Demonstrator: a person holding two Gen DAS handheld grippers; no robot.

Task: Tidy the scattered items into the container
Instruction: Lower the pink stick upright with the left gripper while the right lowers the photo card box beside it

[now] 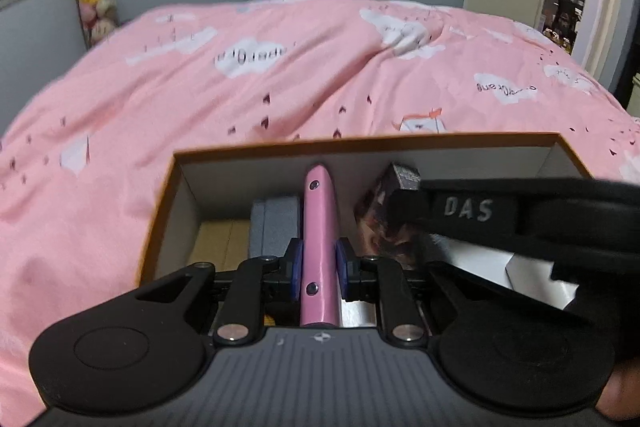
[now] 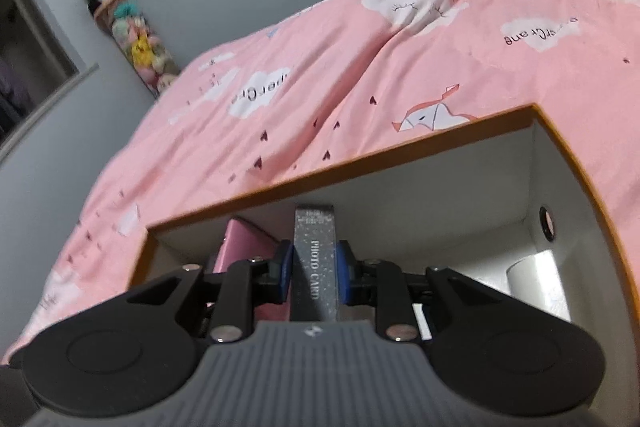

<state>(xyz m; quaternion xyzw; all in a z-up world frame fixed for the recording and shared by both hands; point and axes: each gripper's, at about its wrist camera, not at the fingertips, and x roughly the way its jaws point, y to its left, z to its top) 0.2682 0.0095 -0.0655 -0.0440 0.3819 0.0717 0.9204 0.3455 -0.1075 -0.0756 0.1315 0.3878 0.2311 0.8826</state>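
The left gripper [image 1: 318,269] is closed on a smooth pink case [image 1: 319,247], a narrow rounded shape with two small dark studs, gripped edge-on between blue pads. The case is held inside an open cardboard box [image 1: 360,143] with an orange rim and plain white inner walls, resting on a pink printed bedspread [image 1: 200,99]. A grey rectangular block [image 1: 276,223] lies on the box floor just left of the case.

The right gripper [image 2: 313,277] is closed on a slim grey speckled card pack [image 2: 315,259] lettered "PHOTO CARD", held upright inside the same box. In the left wrist view this pack shows a dark printed face. A white cylinder [image 2: 528,279] sits at the box's right wall.
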